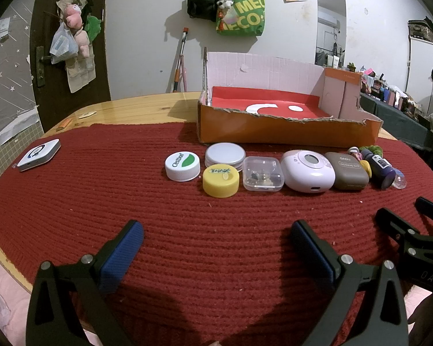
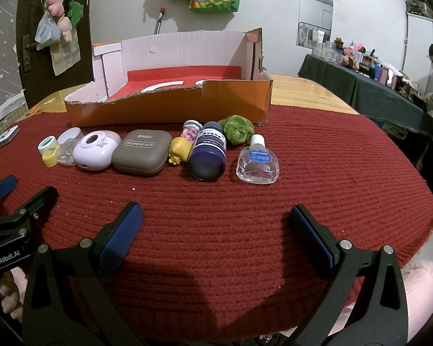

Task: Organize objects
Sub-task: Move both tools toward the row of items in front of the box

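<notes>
Many small objects: lay in a row on the red mat (image 1: 130,201), just in front of the cardboard box (image 2: 170,109).
Row nearest the box: white tin (image 1: 224,154), green plush (image 2: 236,129), pink figure (image 2: 191,133).
Row farther from the box: white cap (image 1: 182,165), yellow cap (image 1: 220,184), clear case (image 1: 262,177), pink device (image 1: 308,170), brown compact (image 2: 143,152), purple bottle (image 2: 207,151), dropper bottle (image 2: 257,161).
Box: open, red-lined, stood on the mat's far edge.
Left gripper (image 1: 216,248): jaws wide, nothing between them, well short of the box.
Right gripper (image 2: 216,230): jaws wide, empty, likewise short of the box.
</notes>
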A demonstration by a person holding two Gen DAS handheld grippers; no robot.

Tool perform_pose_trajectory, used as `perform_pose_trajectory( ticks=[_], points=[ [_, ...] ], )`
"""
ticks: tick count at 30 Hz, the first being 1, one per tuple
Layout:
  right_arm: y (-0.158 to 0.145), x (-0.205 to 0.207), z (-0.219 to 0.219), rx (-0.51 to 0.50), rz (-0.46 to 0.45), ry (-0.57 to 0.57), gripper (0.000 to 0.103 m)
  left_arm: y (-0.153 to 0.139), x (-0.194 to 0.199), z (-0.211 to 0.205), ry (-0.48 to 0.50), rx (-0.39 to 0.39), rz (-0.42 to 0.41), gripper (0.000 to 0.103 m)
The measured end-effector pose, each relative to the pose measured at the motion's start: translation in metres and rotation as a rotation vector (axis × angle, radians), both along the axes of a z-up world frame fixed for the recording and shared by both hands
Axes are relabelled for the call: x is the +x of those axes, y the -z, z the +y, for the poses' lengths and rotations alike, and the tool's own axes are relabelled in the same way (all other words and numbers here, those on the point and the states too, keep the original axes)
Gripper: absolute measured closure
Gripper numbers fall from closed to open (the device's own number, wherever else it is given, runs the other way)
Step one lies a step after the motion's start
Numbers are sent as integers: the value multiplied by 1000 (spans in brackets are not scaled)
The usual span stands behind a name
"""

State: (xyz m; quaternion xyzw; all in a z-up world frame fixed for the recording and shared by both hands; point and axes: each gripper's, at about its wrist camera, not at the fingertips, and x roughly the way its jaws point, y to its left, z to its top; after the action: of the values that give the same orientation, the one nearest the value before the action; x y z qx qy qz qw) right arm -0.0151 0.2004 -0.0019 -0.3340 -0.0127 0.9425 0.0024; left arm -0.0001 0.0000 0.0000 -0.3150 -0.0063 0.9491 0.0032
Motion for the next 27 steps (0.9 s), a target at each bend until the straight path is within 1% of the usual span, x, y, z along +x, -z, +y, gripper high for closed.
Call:
perform_pose_trajectory(
  ticks=[9,13,17,20,22,25,27],
  points=[
    [0,0,1,0,-2,0,0,0,0,0,1,0,-1,0],
    [-1,0,1,-2,-12,-8,0,-1,-1,0,13,0,-16,0],
    [-7,2,10,-45,-19,-33,0,-5,-5,-4,39,12,-47,0],
    [-17,1,20,-91,1,-28,0,-14,-11,-12,50,36,-55,0],
    [-26,0,22,-76,26,-19,0,-21,-14,-21,36,46,-43,0],
    [-36,-3,22,2,53,-8,0,-30,-20,-33,26,41,-23,0],
    [-41,-9,28,-12,48,-14,0,-33,-26,-41,45,50,-30,0]
  ],
)
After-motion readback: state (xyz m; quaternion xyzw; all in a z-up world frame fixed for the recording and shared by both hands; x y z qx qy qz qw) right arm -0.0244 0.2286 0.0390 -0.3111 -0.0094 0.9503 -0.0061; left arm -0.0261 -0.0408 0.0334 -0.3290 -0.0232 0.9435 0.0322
